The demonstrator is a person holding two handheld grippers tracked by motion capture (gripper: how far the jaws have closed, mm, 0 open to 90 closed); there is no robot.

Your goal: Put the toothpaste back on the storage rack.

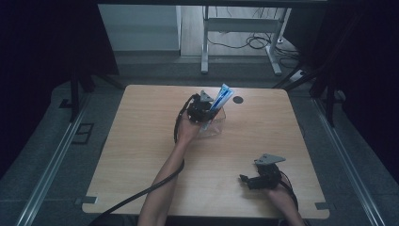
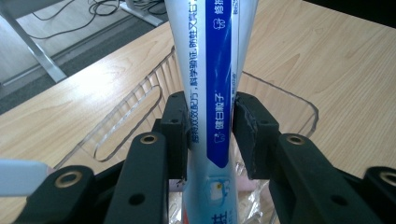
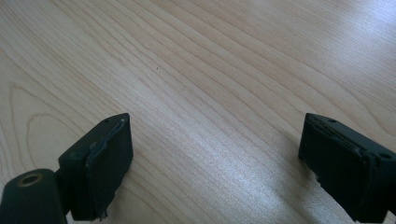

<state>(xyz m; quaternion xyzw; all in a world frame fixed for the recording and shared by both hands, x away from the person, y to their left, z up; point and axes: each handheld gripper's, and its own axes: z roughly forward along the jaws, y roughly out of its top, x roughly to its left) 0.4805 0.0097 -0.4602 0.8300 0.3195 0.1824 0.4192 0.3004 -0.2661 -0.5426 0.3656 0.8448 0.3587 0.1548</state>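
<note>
Standing upright between the two black jaws of the left tongs (image 2: 210, 135), a blue-and-white toothpaste tube (image 2: 212, 84) runs from the bottom edge of the left gripper view to its top edge, its blue printed band facing the camera. The left-hand jaw lies against the tube's edge; the right-hand jaw sits just beside the other edge, and I cannot tell whether it presses there or a thin gap remains. Beyond and below the jaws is a clear plastic basket (image 2: 299, 100) with slotted walls, resting on the wooden surface (image 2: 327, 56); the tube's lower end reaches down toward it, below the jaws. From the high view, the left tongs (image 1: 207, 110) are held at the far middle of the surface, the tube (image 1: 222, 98) slanting up and away from them over the basket (image 1: 217, 126). The right tongs (image 1: 244, 180) rest well apart from all this, close to the near edge of the surface, pointing leftward. In the right gripper view, the right tongs (image 3: 212, 158) stand wide open with nothing between the jaws, bare wood grain (image 3: 210, 70) lying beneath and ahead of them.
</note>
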